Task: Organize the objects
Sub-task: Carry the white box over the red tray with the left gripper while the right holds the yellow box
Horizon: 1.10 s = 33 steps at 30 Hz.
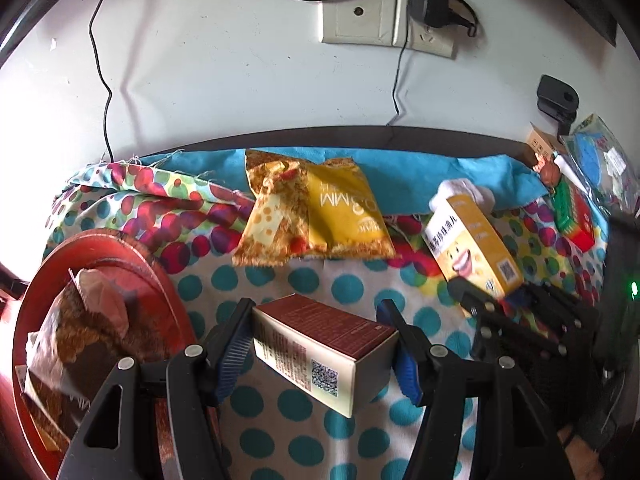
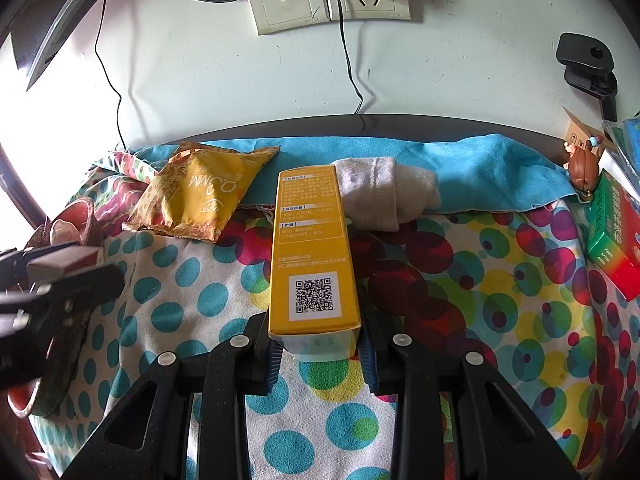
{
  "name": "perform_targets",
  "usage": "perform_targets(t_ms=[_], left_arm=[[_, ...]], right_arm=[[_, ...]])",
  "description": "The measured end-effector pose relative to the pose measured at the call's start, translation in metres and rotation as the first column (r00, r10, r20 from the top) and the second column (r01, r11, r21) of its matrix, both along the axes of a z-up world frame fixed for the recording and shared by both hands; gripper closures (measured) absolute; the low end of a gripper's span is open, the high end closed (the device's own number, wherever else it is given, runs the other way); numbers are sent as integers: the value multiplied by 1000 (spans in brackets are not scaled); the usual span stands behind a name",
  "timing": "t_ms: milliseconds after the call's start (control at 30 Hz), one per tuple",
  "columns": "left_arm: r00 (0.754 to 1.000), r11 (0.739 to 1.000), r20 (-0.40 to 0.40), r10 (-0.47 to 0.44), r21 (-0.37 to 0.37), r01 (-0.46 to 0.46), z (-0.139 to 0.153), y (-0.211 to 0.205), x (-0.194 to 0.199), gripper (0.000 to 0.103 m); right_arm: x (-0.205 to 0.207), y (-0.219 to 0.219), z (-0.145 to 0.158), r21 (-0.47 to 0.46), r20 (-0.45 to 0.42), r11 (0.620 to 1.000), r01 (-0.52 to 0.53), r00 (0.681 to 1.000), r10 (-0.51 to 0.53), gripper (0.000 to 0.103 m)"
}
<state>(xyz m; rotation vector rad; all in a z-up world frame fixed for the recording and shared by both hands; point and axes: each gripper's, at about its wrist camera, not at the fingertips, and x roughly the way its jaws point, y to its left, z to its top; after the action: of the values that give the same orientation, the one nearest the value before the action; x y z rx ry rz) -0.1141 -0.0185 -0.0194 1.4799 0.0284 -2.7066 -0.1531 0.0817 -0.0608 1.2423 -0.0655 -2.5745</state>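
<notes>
My left gripper [image 1: 316, 320] is shut on a maroon-and-white carton [image 1: 328, 340], its blue pads pressing both long sides, just above the spotted cloth [image 1: 312, 280]. The right wrist view catches the same gripper [image 2: 60, 270] and carton [image 2: 66, 262] at its left edge. My right gripper [image 2: 314, 314] is shut on the near end of a tall yellow carton [image 2: 312, 240] with a QR code; that carton [image 1: 472, 244] and gripper [image 1: 500, 294] show at the right in the left wrist view. A round red tray [image 1: 132, 248] holding snack packets [image 1: 84, 320] lies left of the left gripper.
A yellow snack bag [image 1: 316, 216] [image 2: 200, 196] and a rolled white sock [image 2: 384, 196] lie on a blue cloth [image 2: 480, 176] by the wall. At the far right sit a green-and-red box [image 2: 612, 240], a small brown figurine [image 2: 582, 168] and a plastic-wrapped blue packet [image 1: 604, 160]. Cables hang from wall sockets [image 2: 328, 0].
</notes>
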Motion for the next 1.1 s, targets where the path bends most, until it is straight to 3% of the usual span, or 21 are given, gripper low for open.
perform_targets(t_ms=[633,867,1100], left_arm=[[998,1000,-65,-20,12,21,18,17,48,39],[995,999,-93,34,18,-33,34,3,66,39],[980,988,-138,141,81,-131,60,-34,84,39]], right_arm=[[0,6,2,10,-1,1000,-6,1000,6,73],[0,6,3,29,-3,1000,-9,1000,9,73],[1,4,3,67,-8,998,-18,1000,19,72]])
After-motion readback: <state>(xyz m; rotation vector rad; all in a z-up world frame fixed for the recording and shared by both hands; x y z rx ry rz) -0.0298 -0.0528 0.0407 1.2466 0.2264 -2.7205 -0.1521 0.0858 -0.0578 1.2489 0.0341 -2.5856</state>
